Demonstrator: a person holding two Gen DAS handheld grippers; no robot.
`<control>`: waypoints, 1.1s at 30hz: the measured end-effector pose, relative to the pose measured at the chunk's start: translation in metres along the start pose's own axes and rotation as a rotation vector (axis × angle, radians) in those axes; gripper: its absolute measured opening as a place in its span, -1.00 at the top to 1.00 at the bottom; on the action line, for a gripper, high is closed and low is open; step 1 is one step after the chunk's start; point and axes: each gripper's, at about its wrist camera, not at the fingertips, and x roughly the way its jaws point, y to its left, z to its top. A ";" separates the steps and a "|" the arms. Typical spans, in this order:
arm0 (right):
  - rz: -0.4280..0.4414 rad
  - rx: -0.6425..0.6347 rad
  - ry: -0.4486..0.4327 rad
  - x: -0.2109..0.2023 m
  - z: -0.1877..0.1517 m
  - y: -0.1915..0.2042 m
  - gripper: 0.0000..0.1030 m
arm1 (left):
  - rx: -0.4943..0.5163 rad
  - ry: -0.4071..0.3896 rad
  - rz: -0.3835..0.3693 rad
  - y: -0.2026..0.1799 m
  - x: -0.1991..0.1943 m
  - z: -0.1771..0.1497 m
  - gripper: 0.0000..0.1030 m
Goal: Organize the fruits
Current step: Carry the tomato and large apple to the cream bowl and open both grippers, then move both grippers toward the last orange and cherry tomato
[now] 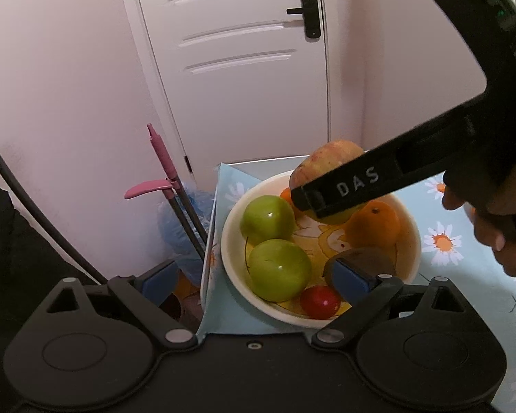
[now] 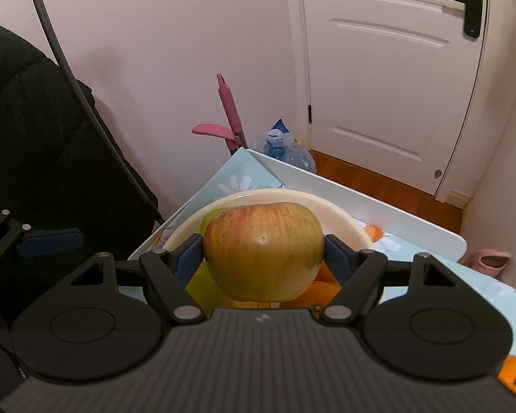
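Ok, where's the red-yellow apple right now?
Red-yellow apple is clamped in the right gripper, above the bowl, over the orange.

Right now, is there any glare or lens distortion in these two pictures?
Left wrist view: small bright glare spots on both green apples and the tomato; the door bows from the fisheye. Right wrist view: soft highlight on the held apple; door edges curve, corners darken.
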 end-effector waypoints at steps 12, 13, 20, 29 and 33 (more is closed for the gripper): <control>0.002 -0.042 -0.077 -0.003 -0.008 0.008 -1.00 | 0.003 0.002 -0.007 0.005 0.003 -0.006 -0.91; -0.007 -0.040 -0.085 -0.007 -0.008 0.008 -1.00 | 0.004 0.004 -0.008 0.005 0.002 -0.007 -0.91; -0.026 -0.001 -0.075 -0.024 -0.015 0.002 -1.00 | 0.009 -0.001 -0.012 0.002 -0.006 -0.009 -0.91; -0.069 0.026 -0.102 -0.063 -0.025 0.003 -1.00 | 0.014 -0.045 -0.020 0.001 -0.025 -0.007 -0.91; -0.092 0.041 -0.118 -0.083 -0.031 0.003 -1.00 | 0.019 -0.064 -0.030 -0.001 -0.036 -0.006 -0.91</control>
